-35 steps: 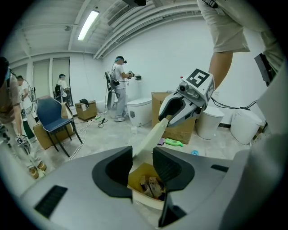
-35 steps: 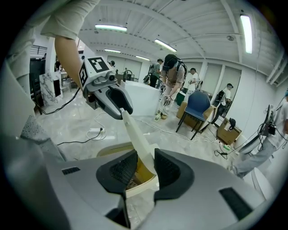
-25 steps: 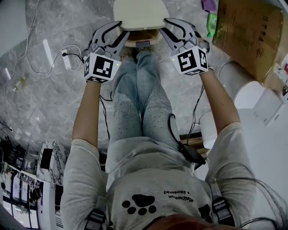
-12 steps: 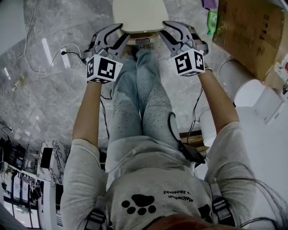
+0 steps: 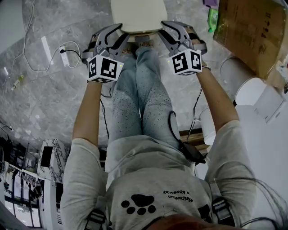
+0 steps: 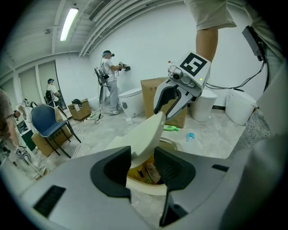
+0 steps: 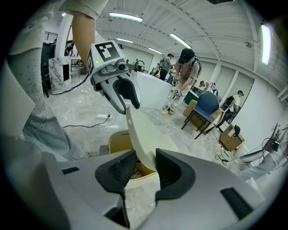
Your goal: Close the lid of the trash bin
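Observation:
The cream trash bin [image 5: 143, 39] stands on the floor in front of the person's feet. Its oval lid [image 5: 137, 13] is still tilted up over the opening. My left gripper [image 5: 120, 32] is at the lid's left edge and my right gripper [image 5: 164, 29] at its right edge. In the left gripper view the lid [image 6: 144, 134] runs between the jaws of the left gripper [image 6: 143, 168], with a gap beside it showing rubbish in the bin [image 6: 148, 185]. In the right gripper view the lid [image 7: 144, 130] likewise passes loosely between the right gripper [image 7: 145, 168]. Both pairs of jaws are opening.
A cardboard box [image 5: 245, 31] and white round tubs [image 5: 249, 94] stand to the right. A power strip with cable [image 5: 65, 58] lies on the grey floor at left. Other people and a blue chair [image 6: 45, 119] are further off in the room.
Both grippers have sunk with the lid, which now lies flatter over the bin and hides more of its opening. The jaws stand a little wider.

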A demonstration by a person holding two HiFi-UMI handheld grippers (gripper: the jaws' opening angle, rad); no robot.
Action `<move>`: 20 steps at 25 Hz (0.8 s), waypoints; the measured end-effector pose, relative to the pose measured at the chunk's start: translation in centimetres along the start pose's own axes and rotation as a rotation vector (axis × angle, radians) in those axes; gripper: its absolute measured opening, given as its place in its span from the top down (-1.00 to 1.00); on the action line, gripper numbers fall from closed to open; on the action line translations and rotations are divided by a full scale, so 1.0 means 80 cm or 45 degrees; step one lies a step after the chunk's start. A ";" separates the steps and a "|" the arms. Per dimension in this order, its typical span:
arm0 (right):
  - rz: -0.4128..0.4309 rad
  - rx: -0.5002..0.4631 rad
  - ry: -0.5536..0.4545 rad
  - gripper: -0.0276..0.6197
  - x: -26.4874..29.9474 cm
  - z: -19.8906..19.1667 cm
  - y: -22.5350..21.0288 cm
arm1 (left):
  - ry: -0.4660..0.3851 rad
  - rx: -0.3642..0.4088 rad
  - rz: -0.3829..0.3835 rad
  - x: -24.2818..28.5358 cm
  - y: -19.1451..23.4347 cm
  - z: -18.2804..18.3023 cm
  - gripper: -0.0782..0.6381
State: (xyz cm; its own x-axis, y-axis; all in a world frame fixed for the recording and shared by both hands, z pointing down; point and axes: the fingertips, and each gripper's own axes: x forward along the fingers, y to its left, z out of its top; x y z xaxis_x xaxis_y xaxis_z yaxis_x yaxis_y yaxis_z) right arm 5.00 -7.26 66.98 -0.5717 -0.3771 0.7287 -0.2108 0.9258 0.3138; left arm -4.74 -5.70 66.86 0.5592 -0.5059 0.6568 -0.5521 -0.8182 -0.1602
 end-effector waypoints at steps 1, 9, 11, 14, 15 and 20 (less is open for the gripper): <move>0.001 -0.005 0.003 0.46 0.001 -0.002 0.003 | 0.006 0.005 0.000 0.001 -0.002 -0.002 0.35; -0.006 -0.039 0.014 0.45 0.006 -0.014 0.019 | 0.036 0.037 0.011 0.007 -0.017 -0.014 0.33; -0.006 -0.052 0.021 0.45 0.007 -0.018 0.022 | 0.042 0.043 0.012 0.009 -0.021 -0.017 0.33; -0.008 -0.067 0.025 0.45 0.009 -0.020 0.027 | 0.054 0.051 0.022 0.011 -0.025 -0.021 0.33; -0.009 -0.068 0.026 0.45 0.009 -0.022 0.028 | 0.059 0.055 0.025 0.011 -0.027 -0.023 0.33; 0.003 -0.058 0.037 0.45 0.012 -0.027 0.037 | 0.083 0.067 0.024 0.014 -0.033 -0.030 0.32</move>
State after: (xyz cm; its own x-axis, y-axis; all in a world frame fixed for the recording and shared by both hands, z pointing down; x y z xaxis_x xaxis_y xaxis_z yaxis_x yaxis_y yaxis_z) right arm 5.55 -4.92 69.93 -0.5486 -0.3765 0.7465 -0.1729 0.9247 0.3393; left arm -4.13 -3.45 69.81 0.5067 -0.5037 0.6997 -0.5277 -0.8230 -0.2103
